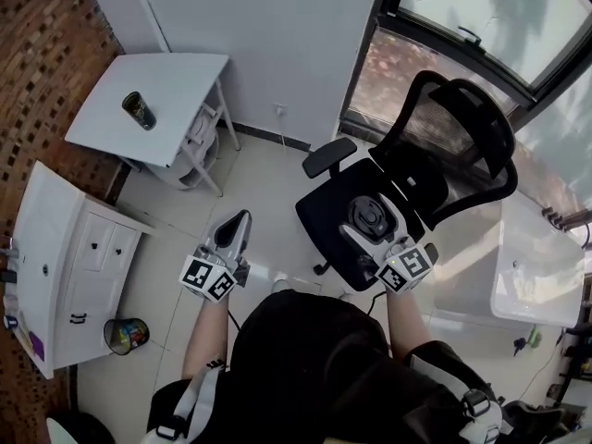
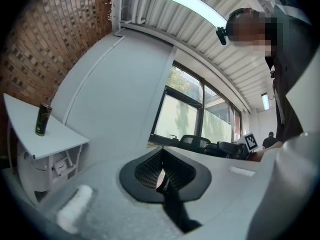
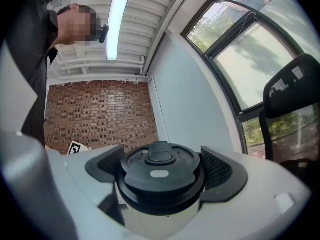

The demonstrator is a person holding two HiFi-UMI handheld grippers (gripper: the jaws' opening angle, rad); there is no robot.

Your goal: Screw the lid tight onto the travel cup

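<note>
Two views (head, right gripper's) show the clamped cup (image 3: 161, 210).

A black chair (image 1: 407, 183) on wheels stands right under the right gripper (image 1: 370, 218) and reaches out past it. Past the chair is a big window (image 1: 481, 17). Out to that gripper's right sits a white desk (image 1: 536, 276). Far ahead of the left gripper (image 1: 238, 222), and off to its left, stands a small white table (image 1: 185, 81) with a dark can (image 1: 139, 111) standing up on it. A brick wall (image 1: 37, 44) is beside that table. Well to the left gripper's left is a white cabinet (image 1: 42, 239) with drawers. Near the cabinet, on the floor (image 1: 268, 174), sits a little bin (image 1: 127, 335) with bright things inside.
</note>
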